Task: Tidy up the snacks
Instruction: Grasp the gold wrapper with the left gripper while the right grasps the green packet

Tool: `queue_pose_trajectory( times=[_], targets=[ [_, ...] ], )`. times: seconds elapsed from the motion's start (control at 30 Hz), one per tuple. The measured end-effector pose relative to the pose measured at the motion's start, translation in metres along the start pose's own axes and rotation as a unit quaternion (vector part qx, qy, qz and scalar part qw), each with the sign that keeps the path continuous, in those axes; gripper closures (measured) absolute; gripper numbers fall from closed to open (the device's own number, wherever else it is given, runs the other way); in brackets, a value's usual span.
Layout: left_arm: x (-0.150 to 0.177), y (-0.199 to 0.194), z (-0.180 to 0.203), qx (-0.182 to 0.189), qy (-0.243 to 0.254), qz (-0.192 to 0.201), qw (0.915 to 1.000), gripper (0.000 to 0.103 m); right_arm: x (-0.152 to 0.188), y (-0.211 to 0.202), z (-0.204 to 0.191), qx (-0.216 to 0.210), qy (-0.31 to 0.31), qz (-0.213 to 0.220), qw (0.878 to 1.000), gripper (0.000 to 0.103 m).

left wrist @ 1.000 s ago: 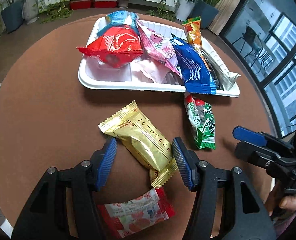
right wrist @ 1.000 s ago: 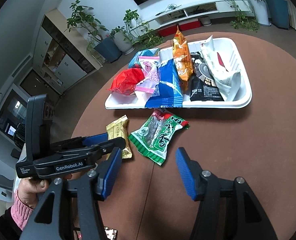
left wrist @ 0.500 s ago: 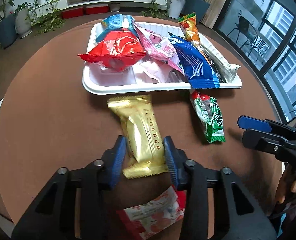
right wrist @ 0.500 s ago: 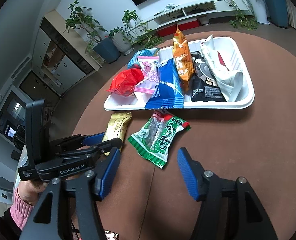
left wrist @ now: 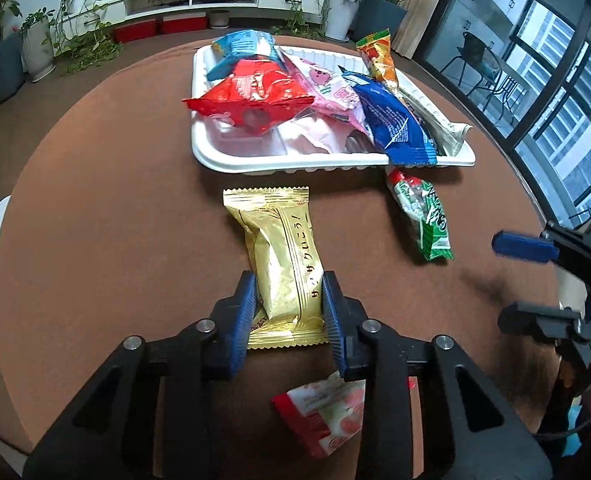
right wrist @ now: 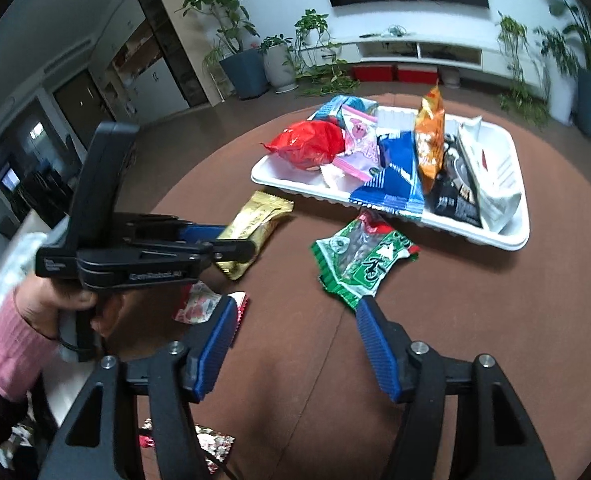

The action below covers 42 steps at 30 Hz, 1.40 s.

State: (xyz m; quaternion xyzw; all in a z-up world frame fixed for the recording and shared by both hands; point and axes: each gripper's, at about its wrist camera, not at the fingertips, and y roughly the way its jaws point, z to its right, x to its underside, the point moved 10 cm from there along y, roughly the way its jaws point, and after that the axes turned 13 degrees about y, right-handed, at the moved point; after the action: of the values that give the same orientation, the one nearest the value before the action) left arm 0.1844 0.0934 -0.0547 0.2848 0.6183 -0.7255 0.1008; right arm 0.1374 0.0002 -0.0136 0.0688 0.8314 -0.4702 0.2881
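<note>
The brown round table (left wrist: 95, 208) fills my view, with the white tray (left wrist: 295, 158) at its far side already heaped with packets: a red one (left wrist: 255, 92), a pink one (left wrist: 327, 88), a blue one (left wrist: 391, 124) hanging over the near rim. Nearer me lie the three snacks not yet in it. A second ago the gold packet (left wrist: 283, 256) lay slantwise on the table between my left gripper's (left wrist: 289, 306) wide-spread jaws; now it points straight at the tray and those jaws are closing on its near end, blue pads pressed against both sides (a grip, I judge, good enough to lift). My right gripper (right wrist: 295, 344) has meanwhile come closer to the green packet (right wrist: 361, 260), jaws opening and empty, one fingertip (right wrist: 369, 320) just at the packet's near corner. The small red-and-white packet (left wrist: 327, 416) waits under my left gripper. So gold goes next, then green.
</note>
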Motion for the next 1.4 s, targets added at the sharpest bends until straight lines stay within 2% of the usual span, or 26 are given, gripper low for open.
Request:
queue_pose_trajectory(
  times=[0.07, 0.4, 0.67, 0.83, 0.9, 1.0, 1.1, 1.23, 1.4],
  targets=[
    [0.004, -0.003, -0.004, -0.002, -0.002, 0.000, 1.0000, 0.073, -0.004, 0.003, 0.006, 0.014, 0.007, 0.004, 1.000, 0.035],
    [0.011, -0.009, -0.009, -0.005, -0.013, 0.005, 0.9999, 0.073, -0.025, 0.041, 0.034, 0.027, 0.094, -0.016, 0.995, 0.033],
    [0.010, -0.008, -0.010, 0.000, -0.021, 0.011, 0.9997, 0.073, -0.036, 0.060, 0.038, 0.049, 0.117, -0.019, 0.992, 0.029],
    [0.011, -0.010, -0.010, 0.000, -0.018, 0.013, 0.9998, 0.073, -0.043, 0.065, 0.037, 0.068, 0.107, -0.018, 0.992, 0.028],
    [0.011, -0.010, -0.010, -0.001, -0.016, 0.013, 0.9998, 0.073, -0.043, 0.067, 0.036, 0.075, 0.098, -0.018, 0.992, 0.033],
    [0.011, -0.010, -0.010, -0.001, -0.013, 0.015, 0.9998, 0.073, -0.042, 0.065, 0.039, 0.088, 0.083, -0.013, 0.993, 0.051],
    [0.011, -0.010, -0.009, -0.002, -0.010, 0.014, 0.9998, 0.073, -0.037, 0.060, 0.045, 0.075, 0.087, -0.015, 0.993, 0.061],
    [0.012, -0.011, -0.007, 0.007, -0.014, 0.016, 0.9997, 0.074, -0.030, 0.051, 0.051, 0.041, 0.107, -0.017, 0.993, 0.068],
    [0.014, -0.016, -0.007, 0.013, -0.023, 0.023, 0.9994, 0.074, -0.016, 0.041, 0.049, -0.014, 0.137, -0.026, 0.990, 0.069]
  ],
)
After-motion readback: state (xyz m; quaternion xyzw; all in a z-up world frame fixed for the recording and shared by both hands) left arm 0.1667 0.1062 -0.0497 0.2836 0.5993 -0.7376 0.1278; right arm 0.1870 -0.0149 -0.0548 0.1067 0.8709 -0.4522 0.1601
